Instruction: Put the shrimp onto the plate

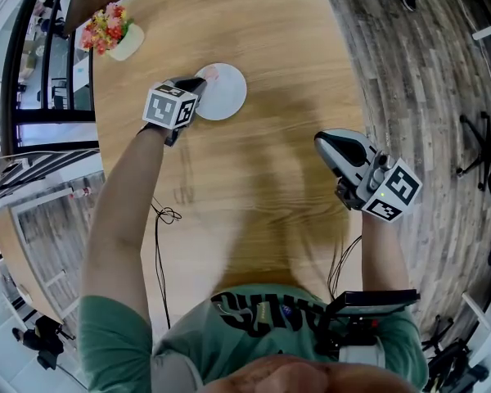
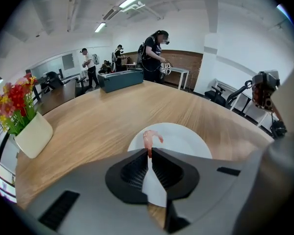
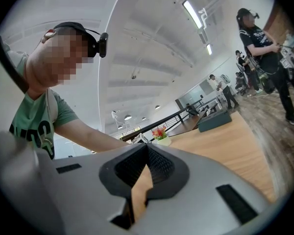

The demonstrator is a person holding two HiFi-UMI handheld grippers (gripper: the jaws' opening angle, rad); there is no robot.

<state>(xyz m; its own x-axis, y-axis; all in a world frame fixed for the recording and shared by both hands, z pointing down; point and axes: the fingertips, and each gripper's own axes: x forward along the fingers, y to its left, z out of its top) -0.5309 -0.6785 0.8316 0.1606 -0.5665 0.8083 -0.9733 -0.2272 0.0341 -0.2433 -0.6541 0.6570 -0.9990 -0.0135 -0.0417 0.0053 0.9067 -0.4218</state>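
Head view: the left gripper (image 1: 198,83) is held over the white plate (image 1: 229,97), which lies on the wooden table (image 1: 262,178) towards its far left corner. A pink shrimp (image 1: 210,74) shows at the gripper's tip, above the plate's far left rim. A flower pot (image 1: 124,43) stands at the left edge, apart from the plate. The right gripper (image 1: 326,143) hangs over the right side of the table, near its right edge. Left gripper view: the jaws are clenched on one end of the shrimp; the rest curls out beyond the tips, over the plate. Contact between shrimp and plate cannot be determined. A dark box (image 2: 120,78) sits at the far edge. Right gripper view: the jaws are pressed together with nothing between them.
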